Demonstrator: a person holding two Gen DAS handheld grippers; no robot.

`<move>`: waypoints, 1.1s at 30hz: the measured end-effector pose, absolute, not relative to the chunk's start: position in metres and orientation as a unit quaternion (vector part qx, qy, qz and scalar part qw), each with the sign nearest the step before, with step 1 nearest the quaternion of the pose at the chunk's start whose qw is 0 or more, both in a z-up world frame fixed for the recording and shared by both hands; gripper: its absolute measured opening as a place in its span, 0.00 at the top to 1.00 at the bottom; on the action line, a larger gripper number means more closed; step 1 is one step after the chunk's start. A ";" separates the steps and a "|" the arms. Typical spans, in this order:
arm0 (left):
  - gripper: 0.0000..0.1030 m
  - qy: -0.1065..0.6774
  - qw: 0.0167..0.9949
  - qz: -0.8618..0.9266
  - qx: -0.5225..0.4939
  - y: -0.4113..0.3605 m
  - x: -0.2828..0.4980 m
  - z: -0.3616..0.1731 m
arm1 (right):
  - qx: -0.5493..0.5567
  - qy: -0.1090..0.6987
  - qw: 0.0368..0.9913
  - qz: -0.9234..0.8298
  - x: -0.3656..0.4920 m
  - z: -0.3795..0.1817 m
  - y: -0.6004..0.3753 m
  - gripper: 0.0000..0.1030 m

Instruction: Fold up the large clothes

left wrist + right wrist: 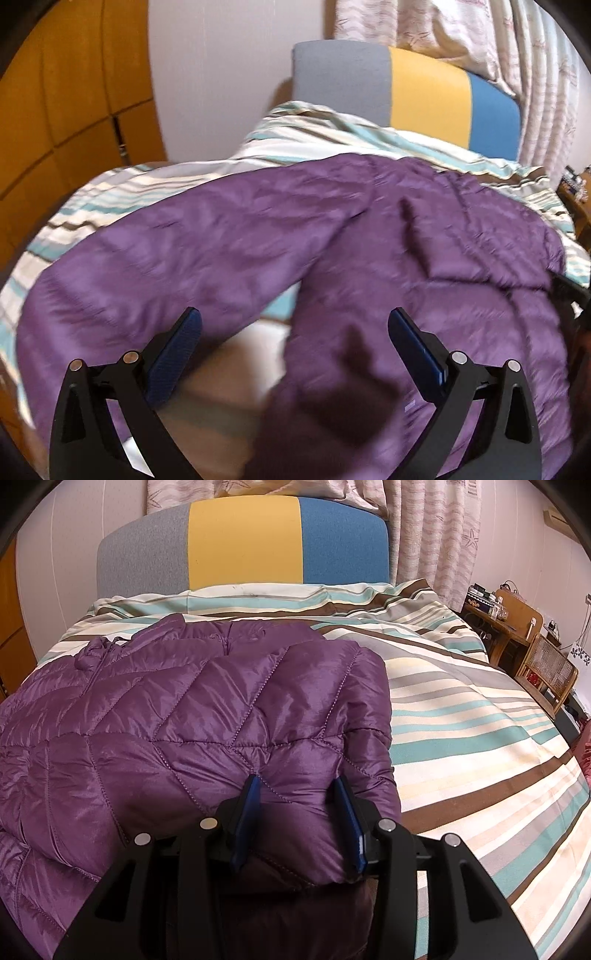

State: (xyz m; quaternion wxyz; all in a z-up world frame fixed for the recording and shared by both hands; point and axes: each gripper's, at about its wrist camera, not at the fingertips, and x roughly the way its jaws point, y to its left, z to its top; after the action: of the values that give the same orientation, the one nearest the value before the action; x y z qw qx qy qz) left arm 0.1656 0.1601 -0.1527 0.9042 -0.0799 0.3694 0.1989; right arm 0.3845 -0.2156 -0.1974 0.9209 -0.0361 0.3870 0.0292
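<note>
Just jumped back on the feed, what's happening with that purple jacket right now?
A person with a gripper in each hand is folding a purple quilted jacket on a bed with a striped cover. The right gripper has its jaws closed on a puffy fold at the jacket's near edge. The left gripper has its jaws wide open with nothing between them, hovering over the jacket where one sleeve stretches out to the side.

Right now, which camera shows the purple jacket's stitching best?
The right wrist view: the purple jacket is sharp there, its diamond quilting seams clear, with the right gripper clamped on its near edge. The left wrist view shows the jacket blurred, its sleeve spread out, below the open left gripper.
</note>
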 end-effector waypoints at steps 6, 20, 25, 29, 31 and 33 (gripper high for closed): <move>0.03 0.365 0.898 0.230 -0.085 0.181 0.124 -0.151 | -0.035 0.387 0.921 0.031 0.384 -0.197 -0.216 0.57; 0.03 0.340 0.893 0.283 -0.085 0.206 0.033 -0.151 | -0.032 0.386 0.921 0.033 0.384 -0.198 -0.217 0.54; 0.03 0.336 0.881 0.321 -0.087 0.222 0.006 -0.156 | -0.032 0.386 0.921 0.034 0.385 -0.198 -0.217 0.54; 0.03 0.349 0.872 0.332 -0.083 0.230 -0.009 -0.167 | -0.031 0.386 0.921 0.034 0.385 -0.198 -0.216 0.53; 0.03 0.357 0.871 0.330 -0.076 0.230 -0.013 -0.172 | -0.031 0.386 0.921 0.034 0.385 -0.198 -0.216 0.53; 0.03 0.364 0.867 0.336 -0.060 0.228 -0.013 -0.178 | -0.031 0.386 0.921 0.034 0.384 -0.198 -0.217 0.52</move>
State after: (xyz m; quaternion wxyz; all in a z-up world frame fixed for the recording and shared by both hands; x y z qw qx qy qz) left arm -0.0129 0.2284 -0.1780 0.8665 -0.0597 0.3638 0.3365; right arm 0.3844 -0.2172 -0.1981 0.9214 -0.0314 0.3859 0.0338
